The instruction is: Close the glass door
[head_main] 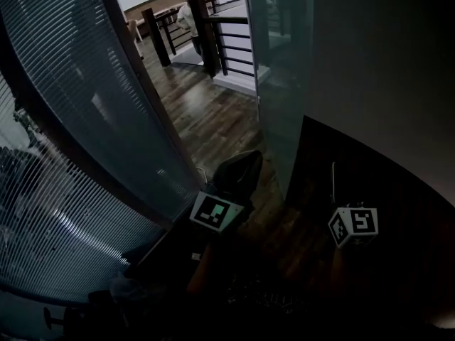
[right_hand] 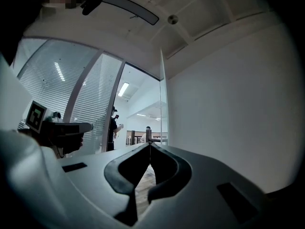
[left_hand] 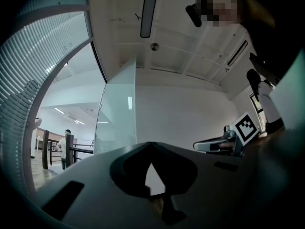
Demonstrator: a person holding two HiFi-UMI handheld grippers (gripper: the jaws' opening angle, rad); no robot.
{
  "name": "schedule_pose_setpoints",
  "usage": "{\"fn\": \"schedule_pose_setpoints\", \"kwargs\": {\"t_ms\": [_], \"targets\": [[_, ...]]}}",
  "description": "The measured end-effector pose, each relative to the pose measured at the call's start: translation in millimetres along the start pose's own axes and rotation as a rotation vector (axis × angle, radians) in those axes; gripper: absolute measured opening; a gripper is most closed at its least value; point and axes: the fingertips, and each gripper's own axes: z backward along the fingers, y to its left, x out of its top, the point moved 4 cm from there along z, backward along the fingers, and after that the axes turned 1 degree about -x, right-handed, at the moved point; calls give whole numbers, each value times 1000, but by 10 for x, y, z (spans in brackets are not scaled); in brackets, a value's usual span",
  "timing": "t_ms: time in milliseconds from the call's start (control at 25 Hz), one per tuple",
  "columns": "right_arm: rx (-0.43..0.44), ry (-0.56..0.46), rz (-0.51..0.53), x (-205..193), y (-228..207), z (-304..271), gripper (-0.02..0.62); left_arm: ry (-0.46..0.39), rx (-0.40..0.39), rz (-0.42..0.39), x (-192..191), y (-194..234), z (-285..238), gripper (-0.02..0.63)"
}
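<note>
Left gripper [left_hand: 150, 144], jaws together at the tips with nothing between them, points across a dim room; right gripper [right_hand: 150, 144] beside it, likewise closed and empty; each one's marker cube shows in the other's view. The glass door [head_main: 277, 84] stands ahead of both, touched by neither; from the head view its greenish pane rises beyond the left gripper's tip and a little to its right, and ahead and to the left of the right gripper, close against the wall [head_main: 384, 84]; in the left gripper view the pane stands upright, above and left of the jaw tips; in the right gripper view its thin edge rises just above the tips. To the left, blinds [head_main: 64, 141] behind glass; through the gap, a wood floor [head_main: 206, 119], a dark railing [head_main: 227, 41] and a person [head_main: 188, 9] far off.
</note>
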Motion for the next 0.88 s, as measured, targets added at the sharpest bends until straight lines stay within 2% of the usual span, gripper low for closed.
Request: {"fn": "schedule_pose_setpoints", "kwargs": {"t_ms": [320,520,880], "targets": [[8,18,-27,-135,-88,-434,3,14,22,2,-140,329,-240,2],[-13,35,-22,-118,-139,-707,3,18,-4,30,-170,570,-487,2],[-33,30,-18,-194,-291,-1431,3,-7,-40,2,-294,1175,-1051,2]]}}
